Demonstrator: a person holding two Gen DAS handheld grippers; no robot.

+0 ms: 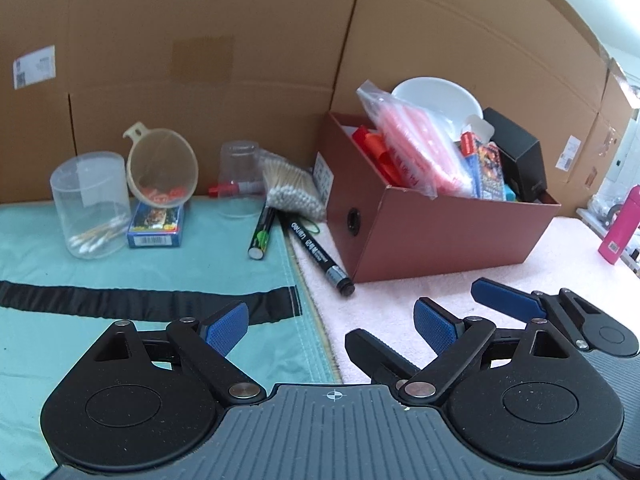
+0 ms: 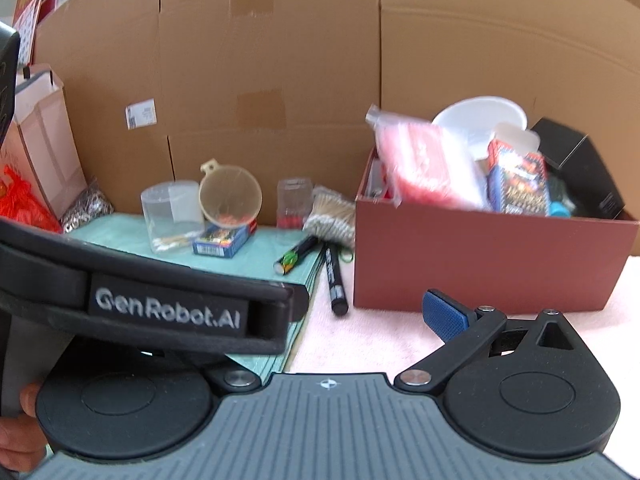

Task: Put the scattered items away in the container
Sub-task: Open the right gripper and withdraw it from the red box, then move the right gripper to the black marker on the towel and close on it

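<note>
Both grippers, left point(image 1: 334, 326) and right point(image 2: 444, 316), hovered spread and empty before the crammed reddish-brown cardboard box point(image 1: 444, 228).

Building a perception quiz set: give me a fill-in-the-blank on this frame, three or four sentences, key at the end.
1. The black marker lies on the pink cloth beside the ____ box.
2. The beige funnel leans on a blue pack of ____.
3. The clear jar holds a few cotton ____.
4. The left gripper has its jaws ____.

Missing words: red-brown; cards; swabs; open
</note>
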